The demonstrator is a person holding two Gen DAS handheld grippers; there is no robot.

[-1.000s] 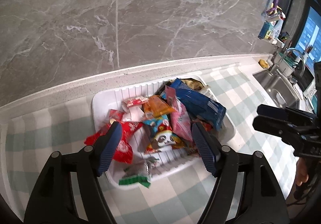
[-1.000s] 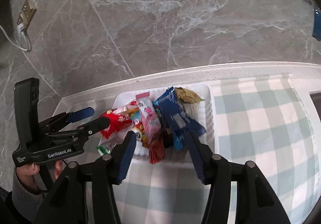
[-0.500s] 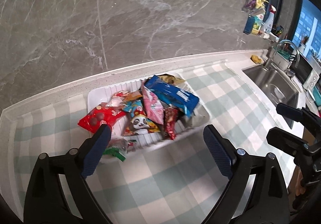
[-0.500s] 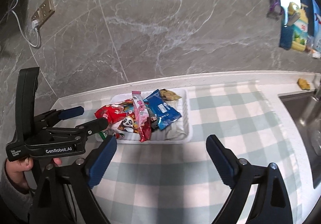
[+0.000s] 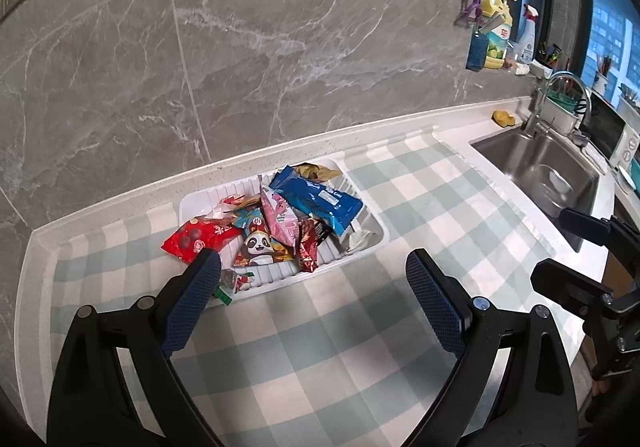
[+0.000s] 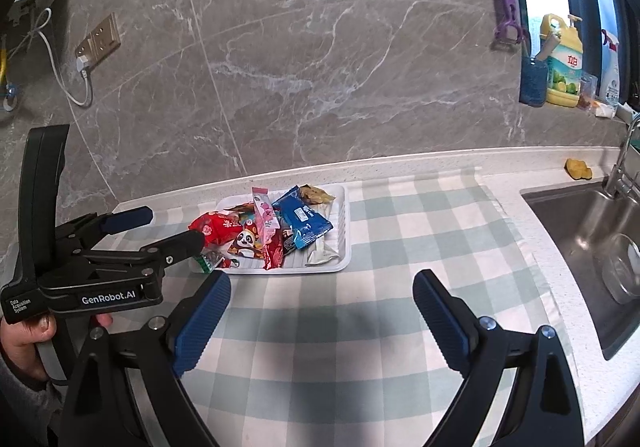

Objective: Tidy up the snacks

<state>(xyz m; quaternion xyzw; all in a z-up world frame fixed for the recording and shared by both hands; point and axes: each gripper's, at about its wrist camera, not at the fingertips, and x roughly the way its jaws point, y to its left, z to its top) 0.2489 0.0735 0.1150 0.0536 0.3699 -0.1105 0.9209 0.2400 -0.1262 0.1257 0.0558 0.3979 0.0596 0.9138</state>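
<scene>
A white ribbed tray [image 5: 372, 225] [image 6: 345, 235] at the back of the checked cloth holds a pile of snack packets: a blue one [image 5: 316, 203] [image 6: 306, 221], a pink one [image 5: 280, 217], a red one [image 5: 196, 239] [image 6: 216, 227] and a panda one [image 5: 258, 247] [image 6: 246, 241]. My left gripper [image 5: 314, 275] is open and empty, above the cloth in front of the tray; it also shows in the right wrist view [image 6: 160, 229]. My right gripper [image 6: 322, 289] is open and empty, further back and to the right; it also shows in the left wrist view [image 5: 560, 247].
A steel sink [image 5: 548, 171] [image 6: 592, 239] with a tap lies to the right. Detergent bottles [image 6: 562, 63] stand on the ledge behind it. A grey marble wall [image 5: 280, 47] runs along the back. A socket with a white cable [image 6: 98, 39] is on the wall at left.
Both grippers have pulled back and up from the tray, which now looks smaller and farther. Both stay open and empty.
</scene>
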